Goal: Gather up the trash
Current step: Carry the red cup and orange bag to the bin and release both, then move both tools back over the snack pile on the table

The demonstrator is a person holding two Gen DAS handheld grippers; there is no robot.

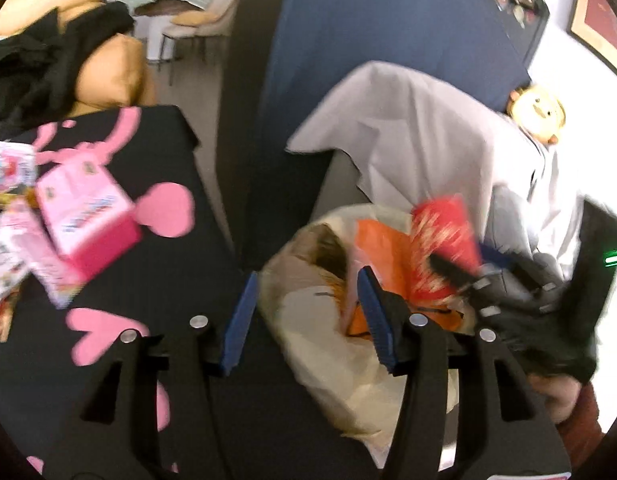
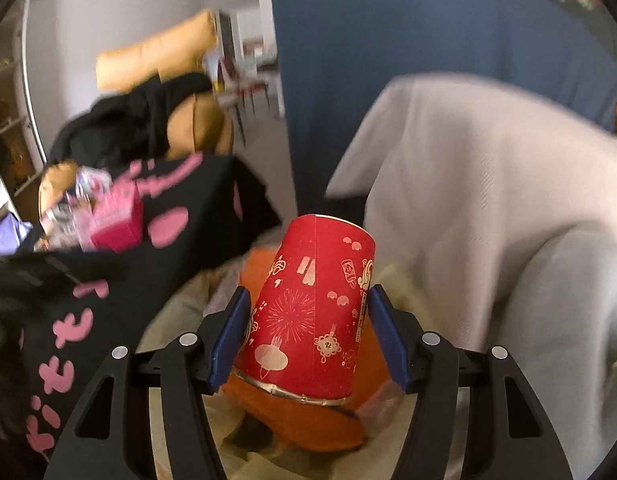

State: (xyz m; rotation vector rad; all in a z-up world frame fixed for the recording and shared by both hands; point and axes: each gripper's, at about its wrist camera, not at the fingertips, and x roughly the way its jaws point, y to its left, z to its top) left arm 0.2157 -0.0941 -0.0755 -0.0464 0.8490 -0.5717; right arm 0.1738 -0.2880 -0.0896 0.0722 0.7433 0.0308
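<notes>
right tool [image 2: 308, 336] pinches the red paper cup [image 2: 312, 312] over the trash bag [image 1: 348, 360], so just drop it in; left tool [image 1: 308, 324] is wide and empty.

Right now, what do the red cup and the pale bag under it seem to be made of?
The red cup looks like matte printed paper: a straight glued side seam, a rolled rim and gold festive drawings. It sits between the right gripper jaws, which seem closed on it. The pale bag appears to be thin, translucent plastic film: it crumples softly and lets an orange bag inside show through, though blur leaves that open.
</notes>
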